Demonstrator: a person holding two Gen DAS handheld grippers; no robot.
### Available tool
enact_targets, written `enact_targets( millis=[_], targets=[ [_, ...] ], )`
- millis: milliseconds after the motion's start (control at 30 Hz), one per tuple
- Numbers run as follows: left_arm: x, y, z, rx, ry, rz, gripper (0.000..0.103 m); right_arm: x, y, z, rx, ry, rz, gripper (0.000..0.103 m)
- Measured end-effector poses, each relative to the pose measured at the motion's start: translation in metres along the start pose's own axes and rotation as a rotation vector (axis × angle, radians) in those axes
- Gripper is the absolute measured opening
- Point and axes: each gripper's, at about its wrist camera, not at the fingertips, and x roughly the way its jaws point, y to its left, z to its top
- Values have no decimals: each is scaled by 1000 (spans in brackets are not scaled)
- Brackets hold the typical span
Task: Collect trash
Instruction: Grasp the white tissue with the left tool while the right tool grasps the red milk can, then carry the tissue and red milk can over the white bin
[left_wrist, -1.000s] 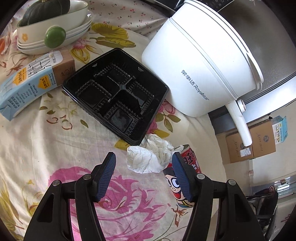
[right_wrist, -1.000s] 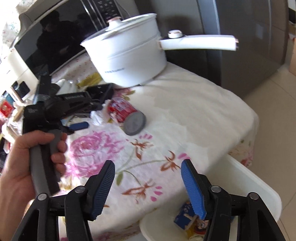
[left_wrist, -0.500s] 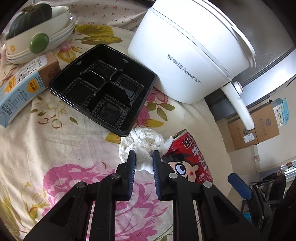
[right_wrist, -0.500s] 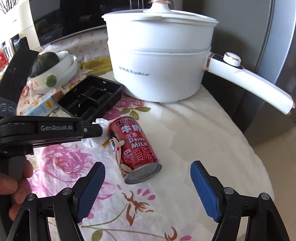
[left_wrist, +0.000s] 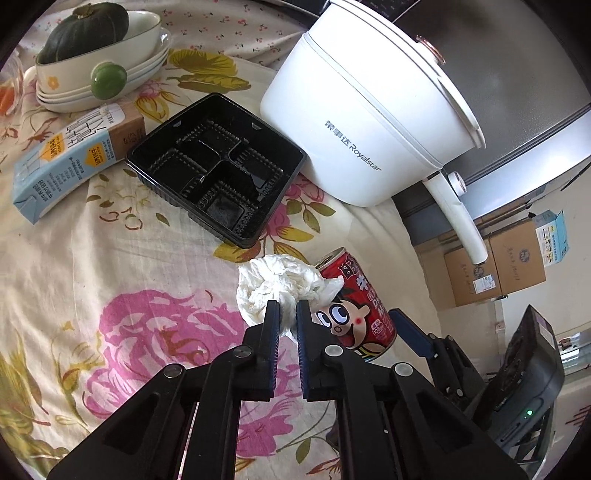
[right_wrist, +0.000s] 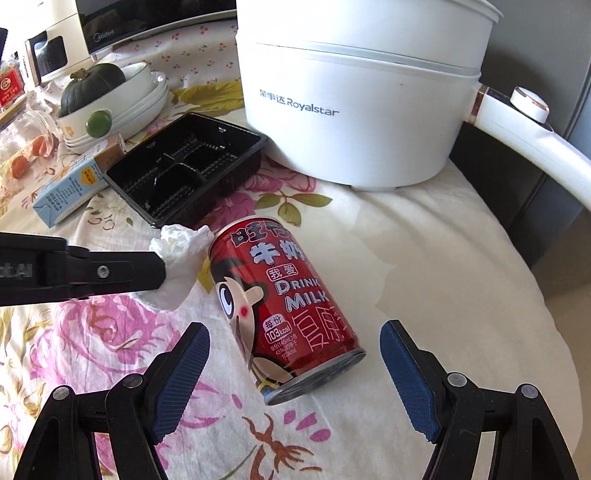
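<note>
Left wrist view shows the left claw (left_wrist: 284, 314), which stood wide a second ago, now with its jaws just closed in and pinched narrow on the crumpled white tissue (left_wrist: 280, 284); since then the tissue has bunched up between the pads, touching the red milk can (left_wrist: 354, 314) on its side away from the open end of the table. Right wrist view differs more: a second ago the right claw (right_wrist: 291, 365) looked across the surface (right_wrist: 424, 258) from beyond its edge, and it now hangs just over the can, jaws spread wide to either side with neither pad touching. The can lies on its side, long axis running from the black compartment tray (right_wrist: 184, 162) toward the right claw, its silver base end nearest that claw and tilted slightly to the claw's right. Its label reads "DRINK MILK" and "103kcal" amid Chinese characters, beside a cartoon face. Behind the can the white pot (right_wrist: 354, 110) carries "Royalstar", and the left claw's arm bears lettering ending in "AI". Beyond the tray from the can lies a pale blue carton (right_wrist: 70, 188).
</note>
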Motion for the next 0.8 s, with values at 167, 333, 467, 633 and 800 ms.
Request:
enact_targets(
  millis=[167, 333, 467, 633, 800],
  targets=[
    [-12, 2, -2, -21, -1, -25, 9, 6, 6, -1, -32, 19, -8, 62],
    [-34, 11, -4, -51, -30, -54, 9, -2, 9, -1, -13, 17, 33, 61],
    [-51, 9, -4, -38, -57, -86, 9, -16, 11, 2, 34, 1, 35, 61],
    [-57, 11, -3, -41, -66, -102, 9, -32, 8, 0, 116, 3, 89, 60],
    [-60, 5, -5, -32, -61, -130, 9, -46, -1, -8, 195, 19, 114, 60]
  ],
)
